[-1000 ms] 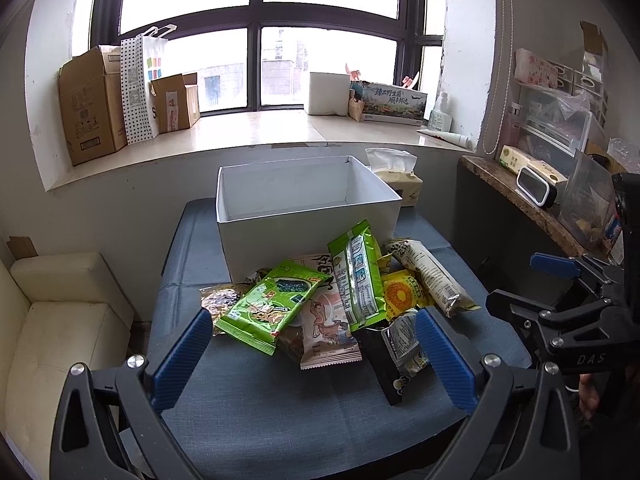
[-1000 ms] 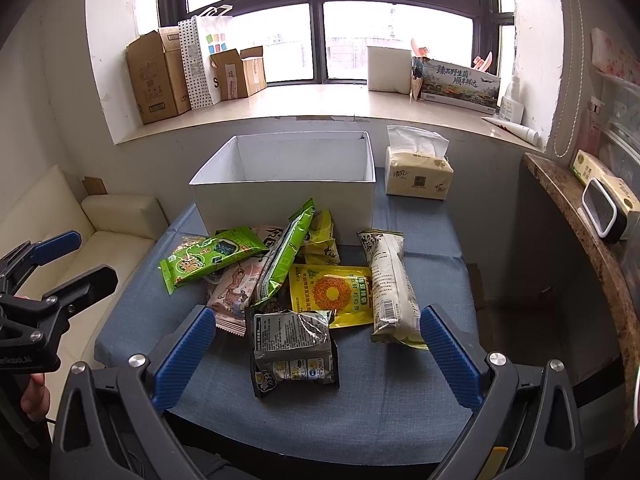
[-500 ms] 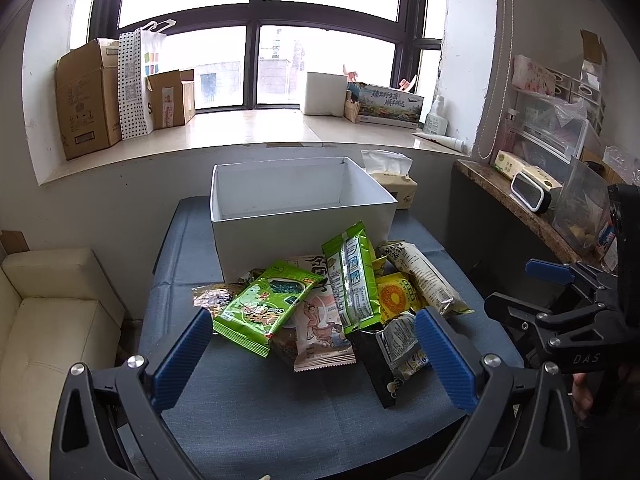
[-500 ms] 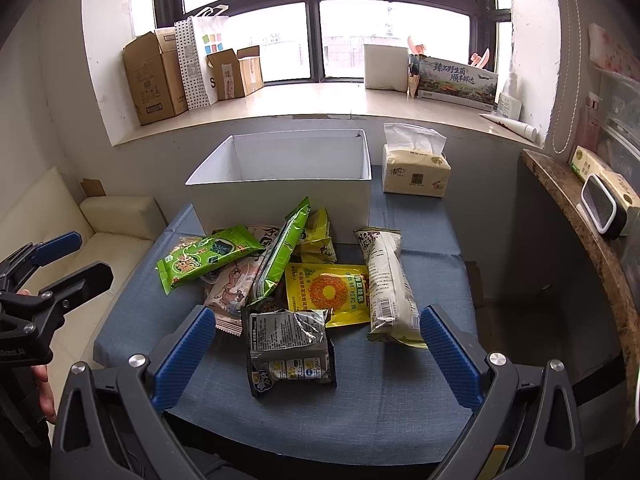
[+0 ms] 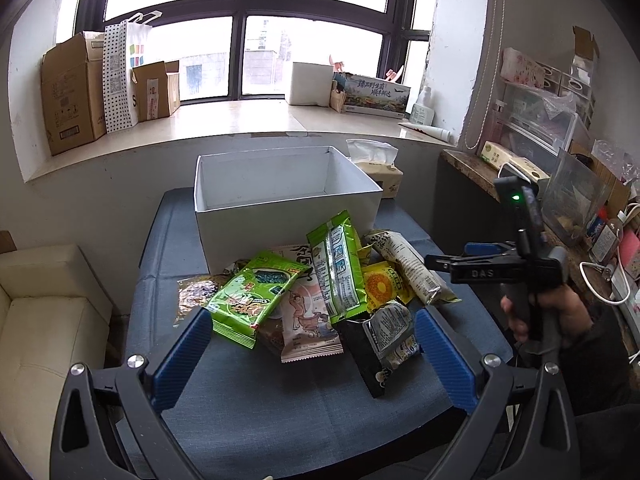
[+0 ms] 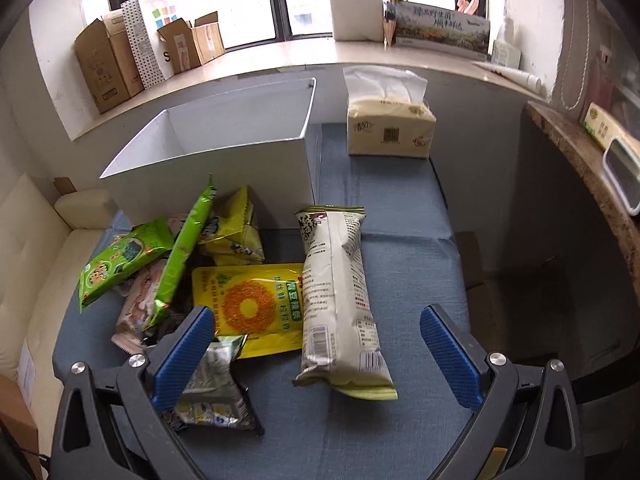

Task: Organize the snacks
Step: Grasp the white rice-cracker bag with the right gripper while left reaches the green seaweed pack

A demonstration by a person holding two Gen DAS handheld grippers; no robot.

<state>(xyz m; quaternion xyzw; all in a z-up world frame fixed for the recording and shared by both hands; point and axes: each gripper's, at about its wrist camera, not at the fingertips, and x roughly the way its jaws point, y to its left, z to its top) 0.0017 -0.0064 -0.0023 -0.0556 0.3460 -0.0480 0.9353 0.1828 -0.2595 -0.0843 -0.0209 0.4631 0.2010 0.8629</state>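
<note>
Several snack packs lie in a pile on the blue table in front of an empty white box (image 5: 280, 196) (image 6: 224, 144). A long cream pack (image 6: 340, 300) (image 5: 408, 266) lies at the pile's right edge, beside a yellow pack (image 6: 248, 308) and a silver-black pack (image 6: 216, 392) (image 5: 388, 336). Green packs (image 5: 252, 296) (image 6: 120, 260) lie to the left. My right gripper (image 6: 316, 360) is open, low over the near end of the cream pack; it also shows in the left wrist view (image 5: 480, 266). My left gripper (image 5: 312, 356) is open and empty above the pile's near edge.
A tissue pack (image 6: 388, 128) stands on the table right of the box. A cream sofa (image 5: 40, 320) is at the left. A stone counter (image 6: 592, 168) with clutter runs along the right. Cardboard boxes (image 5: 68, 92) stand on the windowsill.
My right gripper has moved forward and down toward the cream pack, which now lies between its open fingers. My left gripper has barely moved. The snacks have not shifted.
</note>
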